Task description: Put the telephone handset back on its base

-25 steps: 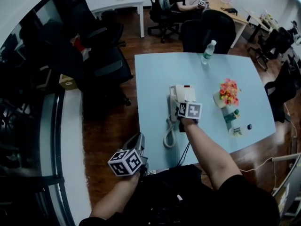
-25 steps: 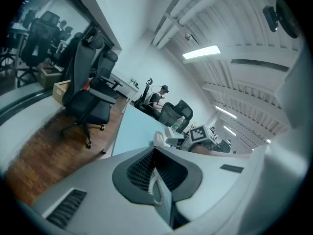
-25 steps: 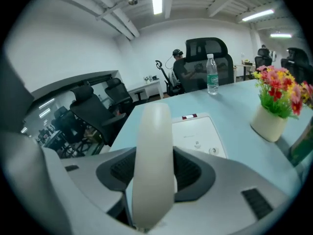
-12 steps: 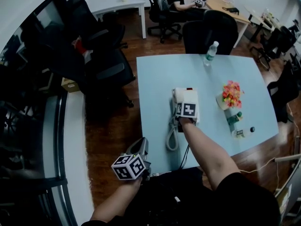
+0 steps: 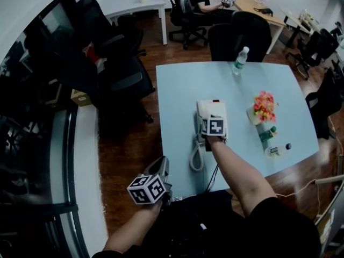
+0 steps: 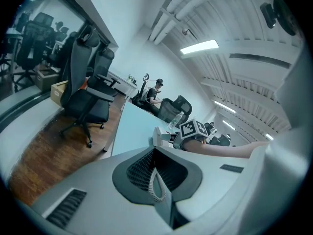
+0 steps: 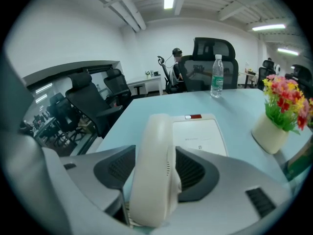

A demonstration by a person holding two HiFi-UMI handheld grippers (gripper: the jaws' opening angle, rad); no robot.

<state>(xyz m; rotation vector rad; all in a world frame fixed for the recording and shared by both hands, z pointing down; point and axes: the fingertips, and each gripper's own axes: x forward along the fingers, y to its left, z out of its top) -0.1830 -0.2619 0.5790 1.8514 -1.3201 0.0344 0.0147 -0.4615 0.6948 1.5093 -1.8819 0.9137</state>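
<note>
Two grippers are in play, but only one is being worked. The right gripper (image 5: 213,123) is held low over the left side of the telephone base (image 7: 198,133) on the pale blue table (image 5: 177,87). Its jaws are being opened around the handset (image 7: 154,151), which is stood lengthwise between them with a sliver of dark pad shown clear on each side. That placement is judged to be the release: the handset is lined up along the base's cradle side so it can be left there once the jaws are clear. The left gripper (image 6: 155,182) is kept out of the way off the table's near corner, its jaws closed together on nothing (no job for it here, it seems). Whether the handset is truly seated cannot be confirmed, since in the head view it is covered by the gripper's marker cube, and in the right gripper view its near end is cut off beneath the jaws. Only the coiled cord (image 5: 194,156) is seen trailing down the base's left.
</note>
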